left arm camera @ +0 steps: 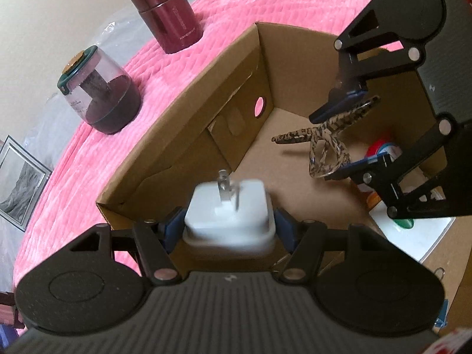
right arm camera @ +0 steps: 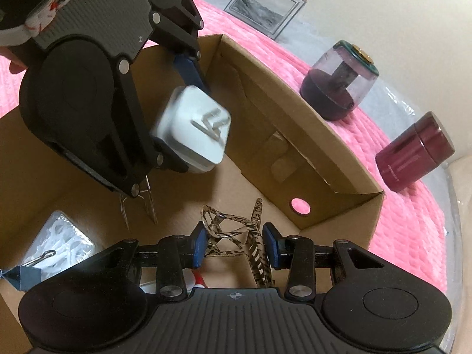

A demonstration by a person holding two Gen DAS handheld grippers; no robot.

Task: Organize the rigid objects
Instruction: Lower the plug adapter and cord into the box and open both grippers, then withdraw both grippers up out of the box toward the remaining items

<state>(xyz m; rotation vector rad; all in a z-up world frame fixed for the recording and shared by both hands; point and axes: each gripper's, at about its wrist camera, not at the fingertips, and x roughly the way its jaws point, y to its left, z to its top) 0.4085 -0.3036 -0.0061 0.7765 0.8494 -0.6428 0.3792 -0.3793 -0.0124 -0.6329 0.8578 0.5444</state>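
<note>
White plug adapter [left arm camera: 228, 215] clamped between blue pads of left gripper [left arm camera: 227, 227], prongs pointing forward, held above cardboard box [left arm camera: 183, 124] near its near-left corner; slightly motion-blurred. Same adapter [right arm camera: 193, 129] in right wrist view hanging over box interior, off the floor, close to long side wall but not touching. Tortoiseshell hair claw [left arm camera: 324, 138] pinched in right gripper [left arm camera: 342, 141], suspended over box middle, clear of walls. In right wrist view claw [right arm camera: 236, 236] sits between the two blue pads [right arm camera: 199, 244], both pads against it, right gripper [right arm camera: 236, 243] closed on it. Grippers near each other over box, small gap between adapter and claw. Box floor [right arm camera: 206, 188] bare cardboard in center, open room there; items crowded toward one end: clear plastic pack [right arm camera: 63, 236], binder clip [right arm camera: 26, 274], red-and-white item [left arm camera: 380, 149] partly hidden behind right gripper. Round hole [right arm camera: 300, 205] in end wall near corner, pink showing through. Outside box on pink blanket [left arm camera: 88, 162]: dark-based clear jar with green lid [left arm camera: 100, 91] and maroon canister [left arm camera: 166, 11], both upright, apart from each other, near box's long wall. Framed picture [right arm camera: 262, 6] leaning at blanket's far edge by wall.
</note>
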